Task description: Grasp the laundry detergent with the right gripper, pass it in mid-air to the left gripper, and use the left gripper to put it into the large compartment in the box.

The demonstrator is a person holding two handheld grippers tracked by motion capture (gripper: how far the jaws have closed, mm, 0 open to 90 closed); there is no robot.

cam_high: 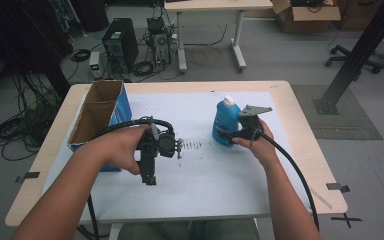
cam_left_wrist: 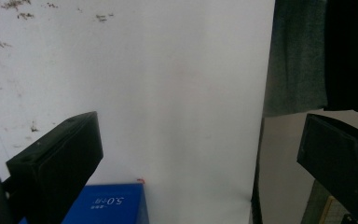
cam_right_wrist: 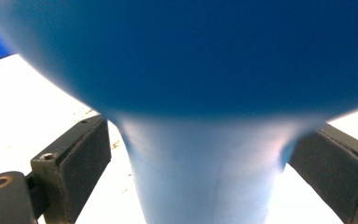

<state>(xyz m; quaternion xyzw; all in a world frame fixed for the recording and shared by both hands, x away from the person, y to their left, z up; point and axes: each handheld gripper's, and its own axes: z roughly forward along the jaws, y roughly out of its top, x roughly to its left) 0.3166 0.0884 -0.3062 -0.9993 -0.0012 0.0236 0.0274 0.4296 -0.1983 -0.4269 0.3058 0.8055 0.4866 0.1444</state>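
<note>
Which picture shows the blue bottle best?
The high view: there the whole blue bottle stands upright with its white cap, beside the right gripper. The right gripper view has it blurred, very close between the jaws. The left gripper view faces the white sheet.

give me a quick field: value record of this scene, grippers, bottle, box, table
left gripper: held above the white table cover, fingers wide apart, nothing between them
right gripper: at the blue bottle's side, fingers on either side of it with gaps showing, so not clamped
blue bottle: upright, white cap, right of centre on the cover
cardboard box: open top, blue side, at the left part of the table
table: light wood, white cover with dark specks near the middle
</note>
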